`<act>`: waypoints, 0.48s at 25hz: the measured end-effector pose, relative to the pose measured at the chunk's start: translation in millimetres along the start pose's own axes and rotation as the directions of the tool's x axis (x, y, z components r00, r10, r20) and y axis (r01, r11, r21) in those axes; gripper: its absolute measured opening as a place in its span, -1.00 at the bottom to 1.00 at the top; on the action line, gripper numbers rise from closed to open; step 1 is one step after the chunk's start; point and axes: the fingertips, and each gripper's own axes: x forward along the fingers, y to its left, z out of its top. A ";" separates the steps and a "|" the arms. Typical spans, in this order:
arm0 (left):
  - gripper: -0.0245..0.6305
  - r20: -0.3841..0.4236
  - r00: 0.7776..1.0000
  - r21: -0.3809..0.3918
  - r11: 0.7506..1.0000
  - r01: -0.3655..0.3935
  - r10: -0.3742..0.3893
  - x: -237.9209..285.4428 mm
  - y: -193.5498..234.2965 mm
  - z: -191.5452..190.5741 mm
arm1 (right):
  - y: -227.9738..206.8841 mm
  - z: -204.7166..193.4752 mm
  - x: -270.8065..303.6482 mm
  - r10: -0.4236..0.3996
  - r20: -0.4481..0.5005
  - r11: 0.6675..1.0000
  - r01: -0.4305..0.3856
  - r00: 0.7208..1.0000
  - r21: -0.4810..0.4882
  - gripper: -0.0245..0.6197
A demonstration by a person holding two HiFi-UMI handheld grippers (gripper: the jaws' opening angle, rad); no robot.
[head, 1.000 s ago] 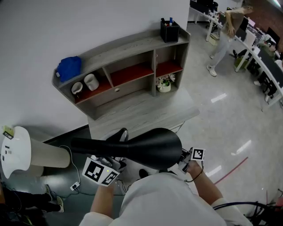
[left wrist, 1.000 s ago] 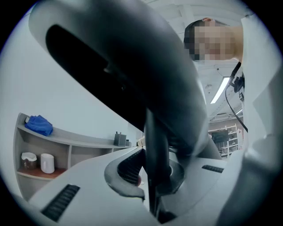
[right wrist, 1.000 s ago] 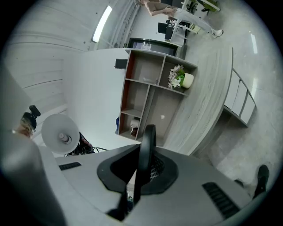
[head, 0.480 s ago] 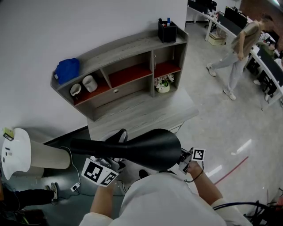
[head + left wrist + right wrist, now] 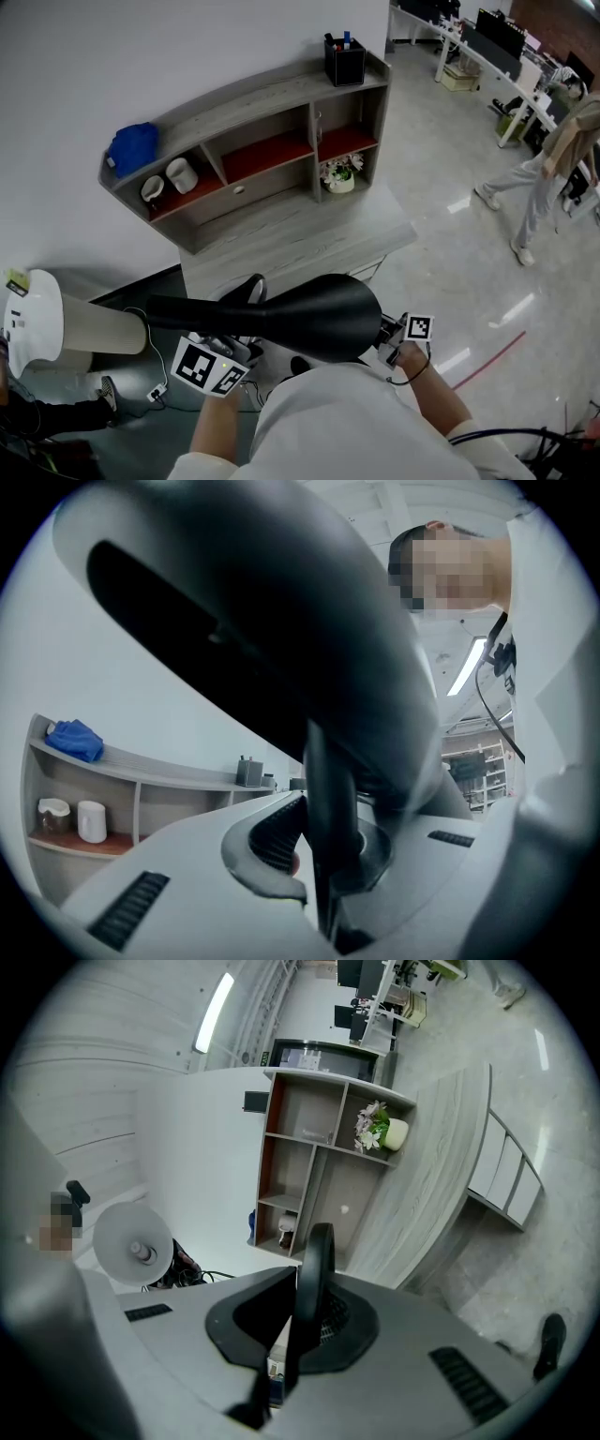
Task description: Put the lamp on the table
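Observation:
I hold a black lamp point(image 5: 319, 314) level at chest height in the head view, its wide flared end to the right and its thin end to the left. My left gripper point(image 5: 228, 343) is under it, shut on the lamp's thin black stem point(image 5: 328, 846). At the right end, my right gripper point(image 5: 388, 334) is shut on the lamp's thin rim point(image 5: 315, 1269). The grey wooden table point(image 5: 291, 239) with its shelf unit stands ahead against the white wall, and the lamp is short of it. The table point(image 5: 441, 1166) also shows in the right gripper view.
On the shelf unit are a blue cloth point(image 5: 131, 148), two cups point(image 5: 180, 174), a flower pot point(image 5: 339, 175) and a black pen holder point(image 5: 344, 61). A white round-footed thing point(image 5: 37, 323) lies at the left by a floor cable. A person point(image 5: 553, 173) walks at the right.
The person in the background has walked from the far right corner toward the near right. The head view has shifted slightly. Both grippers and the lamp keep their places.

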 end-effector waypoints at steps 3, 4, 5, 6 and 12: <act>-0.91 -0.004 1.000 0.001 1.000 -0.010 0.010 5.1 -6.6 -3.9 | -3.4 2.9 -7.0 0.005 -0.013 1.000 -0.004 1.000 0.002 -0.87; -0.90 -0.005 1.000 0.002 1.000 -0.013 0.013 6.6 -8.9 -5.4 | -5.0 3.8 -9.4 0.005 -0.017 1.000 -0.005 1.000 0.005 -0.87; -0.91 -0.006 1.000 0.003 1.000 -0.017 0.017 8.3 -11.4 -7.1 | -6.7 4.7 -12.1 0.005 -0.022 1.000 -0.005 1.000 0.006 -0.87; -0.91 -0.006 1.000 0.004 1.000 -0.020 0.020 10.0 -14.0 -8.6 | -8.5 5.7 -15.0 0.005 -0.026 1.000 -0.005 1.000 0.007 -0.87; -0.91 -0.008 1.000 0.002 1.000 -0.030 0.030 19.3 -28.3 -14.3 | -10.8 13.2 -28.2 0.018 -0.043 1.000 -0.017 0.999 0.012 -0.87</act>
